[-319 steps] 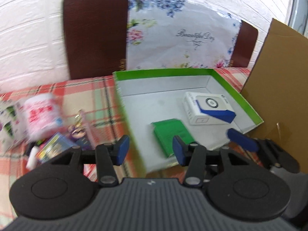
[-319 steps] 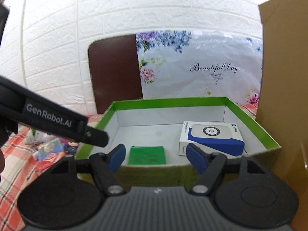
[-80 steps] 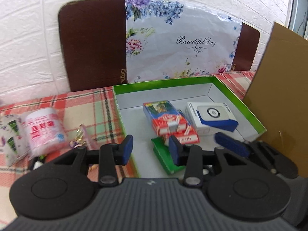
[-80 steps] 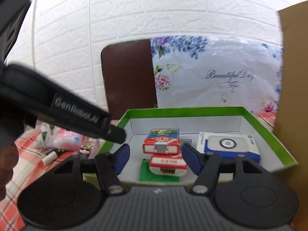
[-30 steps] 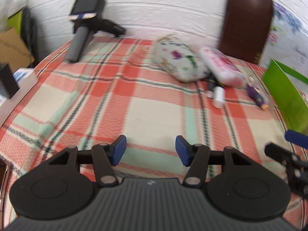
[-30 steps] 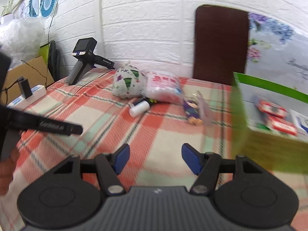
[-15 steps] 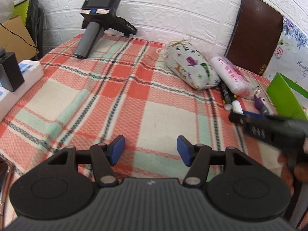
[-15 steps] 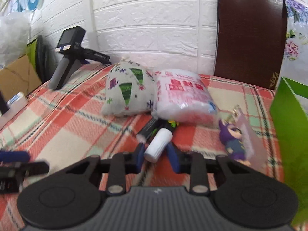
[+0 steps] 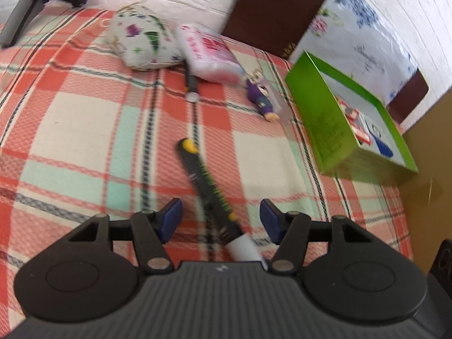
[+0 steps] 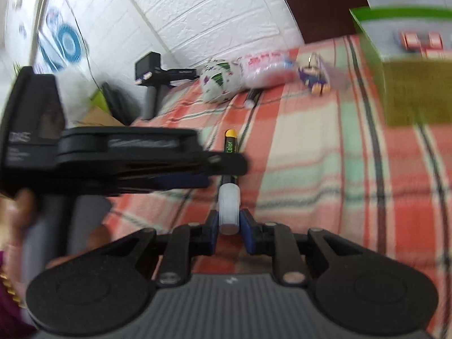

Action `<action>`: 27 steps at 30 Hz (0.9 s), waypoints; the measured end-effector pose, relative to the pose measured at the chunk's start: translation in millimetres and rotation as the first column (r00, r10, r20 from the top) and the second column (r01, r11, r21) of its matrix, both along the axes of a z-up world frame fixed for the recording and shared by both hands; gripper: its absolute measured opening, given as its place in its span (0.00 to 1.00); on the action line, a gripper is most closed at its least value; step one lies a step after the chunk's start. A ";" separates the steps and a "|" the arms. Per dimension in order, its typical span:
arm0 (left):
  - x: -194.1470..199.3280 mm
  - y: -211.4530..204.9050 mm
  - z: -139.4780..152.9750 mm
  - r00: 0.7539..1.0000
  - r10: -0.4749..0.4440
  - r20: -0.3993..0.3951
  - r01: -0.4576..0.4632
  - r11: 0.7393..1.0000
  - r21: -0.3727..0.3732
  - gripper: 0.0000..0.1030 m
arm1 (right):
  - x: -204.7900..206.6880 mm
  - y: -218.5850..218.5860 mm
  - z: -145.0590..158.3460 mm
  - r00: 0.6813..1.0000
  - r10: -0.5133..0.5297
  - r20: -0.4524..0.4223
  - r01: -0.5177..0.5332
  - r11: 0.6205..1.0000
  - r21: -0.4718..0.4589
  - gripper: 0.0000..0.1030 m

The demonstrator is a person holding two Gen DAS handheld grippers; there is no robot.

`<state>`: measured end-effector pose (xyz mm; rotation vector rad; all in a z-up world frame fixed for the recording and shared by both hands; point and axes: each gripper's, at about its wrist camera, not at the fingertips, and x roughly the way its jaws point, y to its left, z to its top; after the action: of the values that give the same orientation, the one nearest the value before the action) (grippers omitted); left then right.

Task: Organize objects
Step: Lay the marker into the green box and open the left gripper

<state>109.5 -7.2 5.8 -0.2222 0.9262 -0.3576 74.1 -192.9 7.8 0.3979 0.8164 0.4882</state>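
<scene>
A black marker [image 10: 229, 206] with a white cap and a yellow end is pinched by its cap in my right gripper [image 10: 229, 227], which is shut on it. The marker points away over the plaid cloth. In the left wrist view the same marker [image 9: 209, 189] runs between the blue pads of my left gripper [image 9: 220, 219]. Those jaws are closing and neither pad touches the marker. The green box [image 9: 319, 118] stands at the right, with red packets and a white-and-blue box inside.
Against the back lie a floral pouch [image 9: 141, 39], a pink tissue pack [image 9: 209, 53], a second pen [image 9: 190, 84] and a purple figure keychain [image 9: 262, 101]. A handheld device with a grey handle [image 9: 22, 14] stands far left. Cardboard [image 9: 423, 155] rises beyond the box.
My right gripper has shut on the marker's cap and carried it away from the pouch toward the near side. My left gripper has swung right, and the marker now lies between its fingers.
</scene>
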 end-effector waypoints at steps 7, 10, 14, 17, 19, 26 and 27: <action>-3.3 -18.2 23.6 0.999 -0.036 0.037 0.037 0.999 -0.017 0.27 | -16.9 -15.0 21.4 0.990 -0.021 0.141 0.026 0.999 -0.031 0.17; 3.0 -41.3 44.6 0.993 -0.076 0.085 0.077 0.997 -0.005 0.26 | -20.4 -26.0 35.2 0.971 -0.055 0.234 0.074 0.995 -0.073 0.17; 16.9 -87.8 68.0 0.974 -0.165 0.156 0.162 0.986 0.032 0.26 | -10.8 -54.3 52.0 0.935 -0.140 0.326 0.180 0.979 -0.095 0.17; 27.6 -126.2 77.1 0.950 -0.230 0.210 0.220 0.973 0.071 0.26 | 3.0 -77.9 58.7 0.907 -0.205 0.367 0.260 0.960 -0.106 0.17; 40.0 -147.2 77.1 0.943 -0.255 0.214 0.244 0.967 0.077 0.26 | 13.7 -93.7 59.5 0.894 -0.248 0.373 0.305 0.947 -0.101 0.17; 81.0 -195.5 60.2 0.941 -0.280 0.191 0.254 0.956 0.149 0.28 | 59.8 -128.7 41.6 0.877 -0.314 0.363 0.384 0.913 -0.137 0.18; 85.8 -198.0 56.3 0.945 -0.271 0.183 0.243 0.956 0.165 0.29 | 65.8 -129.7 37.0 0.880 -0.315 0.355 0.388 0.909 -0.155 0.19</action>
<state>195.3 -205.2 62.1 0.0665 0.7740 -0.5447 139.9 -322.6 44.8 0.2421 0.4556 0.1089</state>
